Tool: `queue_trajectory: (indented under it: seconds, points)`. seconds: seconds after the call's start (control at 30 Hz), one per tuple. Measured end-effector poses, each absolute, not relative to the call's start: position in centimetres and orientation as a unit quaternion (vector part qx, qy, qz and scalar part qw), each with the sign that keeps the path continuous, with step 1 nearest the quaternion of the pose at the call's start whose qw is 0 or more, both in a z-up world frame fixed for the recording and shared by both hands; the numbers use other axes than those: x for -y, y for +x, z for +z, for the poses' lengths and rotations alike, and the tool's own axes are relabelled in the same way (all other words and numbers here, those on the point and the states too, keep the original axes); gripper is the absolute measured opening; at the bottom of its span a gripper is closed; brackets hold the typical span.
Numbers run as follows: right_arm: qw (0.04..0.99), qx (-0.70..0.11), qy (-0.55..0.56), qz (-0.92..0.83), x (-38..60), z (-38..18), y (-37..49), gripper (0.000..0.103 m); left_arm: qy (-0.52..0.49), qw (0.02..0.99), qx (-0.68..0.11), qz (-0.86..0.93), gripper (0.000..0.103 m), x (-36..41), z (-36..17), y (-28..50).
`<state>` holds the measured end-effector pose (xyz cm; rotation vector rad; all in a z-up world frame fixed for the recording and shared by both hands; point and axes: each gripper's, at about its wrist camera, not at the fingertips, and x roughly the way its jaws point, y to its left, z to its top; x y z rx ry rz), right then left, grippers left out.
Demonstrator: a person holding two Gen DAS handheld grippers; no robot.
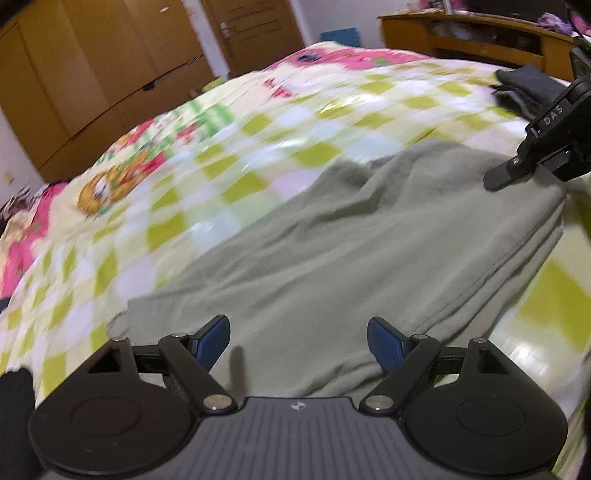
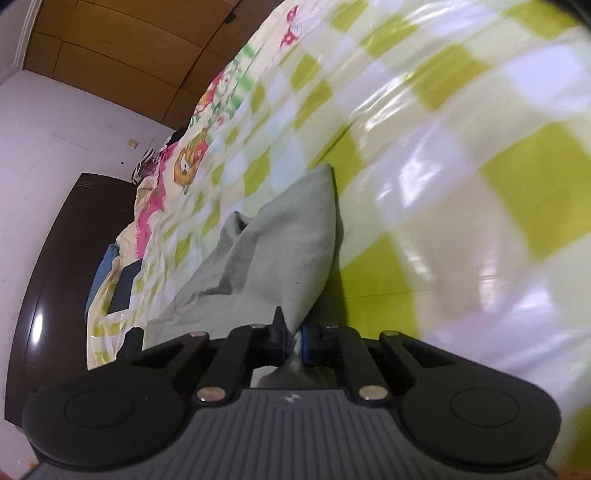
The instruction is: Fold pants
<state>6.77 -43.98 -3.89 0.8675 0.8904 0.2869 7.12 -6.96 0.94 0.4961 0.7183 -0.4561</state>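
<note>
Sage-green pants lie folded in layers on a checked bedspread. My left gripper is open just above the pants' near edge, holding nothing. My right gripper is shut on a corner of the pants and is turned on its side over the bed. It also shows in the left wrist view at the pants' far right corner.
The bedspread is green, white and pink with cartoon prints. A dark folded garment lies at the far right of the bed. Wooden wardrobes and a wooden headboard shelf stand behind. A dark cabinet stands by the wall.
</note>
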Motion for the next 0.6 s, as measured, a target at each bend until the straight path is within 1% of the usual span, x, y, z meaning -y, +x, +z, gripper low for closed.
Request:
queue_trajectory:
  seconds: [0.07, 0.13, 0.23, 0.37, 0.5, 0.57, 0.6]
  points:
    - [0.807, -0.413, 0.402, 0.130, 44.4, -3.7, 6.5, 0.009, 0.237, 0.883, -0.339, -0.224, 0.094, 8.3, 1.4, 7.0]
    - [0.807, -0.413, 0.402, 0.131, 44.6, -3.6, 6.5, 0.014, 0.236, 0.884, -0.334, -0.227, 0.094, 9.1, 1.7, 6.9]
    - [0.807, -0.417, 0.400, 0.124, 44.2, -4.0, 6.9, 0.014, 0.230, 0.885, -0.339, -0.222, 0.094, 9.6, 1.3, 7.0]
    - [0.812, -0.414, 0.395, 0.116, 43.6, -4.1, 6.6, 0.016, 0.239, 0.872, -0.373, -0.210, 0.095, 9.6, -0.7, 7.1]
    - [0.813, -0.416, 0.393, 0.106, 43.4, -4.2, 6.6, 0.016, 0.215, 0.879, -0.374, -0.204, 0.094, 9.0, -0.5, 6.8]
    - [0.814, -0.419, 0.390, 0.101, 43.2, -4.0, 6.7, 0.018, 0.212, 0.880, -0.374, -0.203, 0.094, 8.8, -0.4, 6.8]
    - [0.814, -0.420, 0.388, 0.101, 43.1, -3.9, 6.7, 0.021, 0.212, 0.881, -0.372, -0.202, 0.094, 8.7, -0.3, 6.7]
